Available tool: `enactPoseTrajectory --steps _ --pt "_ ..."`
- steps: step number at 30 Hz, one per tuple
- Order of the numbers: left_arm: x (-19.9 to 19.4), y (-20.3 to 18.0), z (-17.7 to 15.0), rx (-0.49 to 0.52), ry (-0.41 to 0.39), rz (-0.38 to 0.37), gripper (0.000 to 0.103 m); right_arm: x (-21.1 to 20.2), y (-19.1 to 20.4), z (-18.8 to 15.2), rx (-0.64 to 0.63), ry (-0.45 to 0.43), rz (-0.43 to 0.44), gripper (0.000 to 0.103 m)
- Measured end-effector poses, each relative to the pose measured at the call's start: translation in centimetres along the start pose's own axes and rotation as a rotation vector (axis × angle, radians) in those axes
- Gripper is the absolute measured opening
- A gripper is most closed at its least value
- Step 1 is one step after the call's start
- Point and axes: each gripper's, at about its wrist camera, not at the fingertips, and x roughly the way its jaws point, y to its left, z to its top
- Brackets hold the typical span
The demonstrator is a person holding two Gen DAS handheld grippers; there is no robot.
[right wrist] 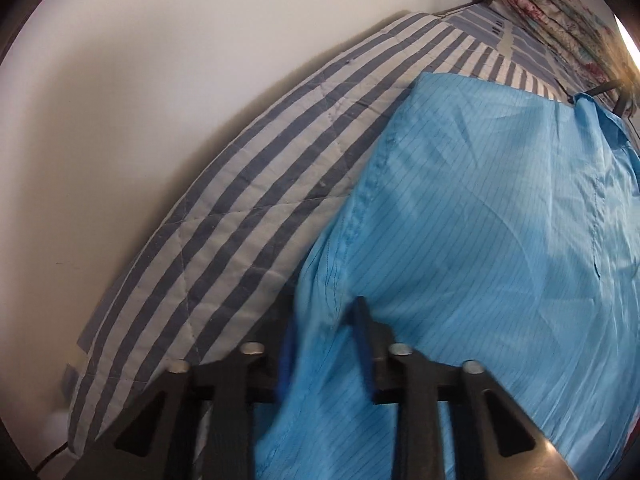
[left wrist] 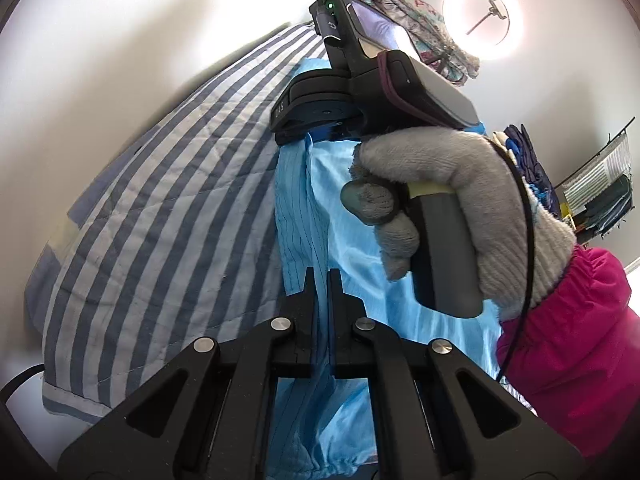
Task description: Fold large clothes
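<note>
A light blue pinstriped garment (right wrist: 480, 200) lies spread over a blue-and-white striped quilt (right wrist: 240, 200). In the left wrist view a lifted fold of the garment (left wrist: 348, 248) runs from my left gripper (left wrist: 322, 276) up to my right gripper (left wrist: 316, 138). The left gripper is shut, with the fabric pinched between its fingers. A grey-gloved hand (left wrist: 460, 168) holds the right gripper pointing steeply down at the cloth's edge. In the right wrist view the right gripper (right wrist: 326, 332) has bunched fabric between its fingers, and the cloth hides most of the left one.
The striped quilt (left wrist: 160, 200) covers a bed set against a white wall. A floral bundle (right wrist: 560, 20) lies at the far end. A ring light (left wrist: 482, 16) glows on the wall, clothes hang on a rack (left wrist: 600, 184), and a pink sleeve (left wrist: 568, 340) fills the lower right.
</note>
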Motion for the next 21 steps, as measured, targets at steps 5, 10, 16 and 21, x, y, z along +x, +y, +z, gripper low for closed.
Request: enactPoseTrajectory --steps 5,10,16,21 --pt "0.3 -3.2 0.0 0.048 -0.018 -0.007 0.001 -2.0 -3.7 -0.9 0.121 -0.072 0.139 0.0" --pt "1.0 -7.8 -0.4 0.135 -0.025 -0.013 0.001 -4.7 -7.4 -2.6 0.199 -0.163 0.257 0.0" --pt "2.5 -12.5 -1.0 0.228 -0.015 -0.028 0.001 -6.6 -12.9 -5.3 0.322 -0.252 0.39 0.0" --pt "3.7 -16.0 -1.6 0.29 0.008 -0.04 0.001 -7.5 -17.6 -7.9 0.408 -0.313 0.453 0.0"
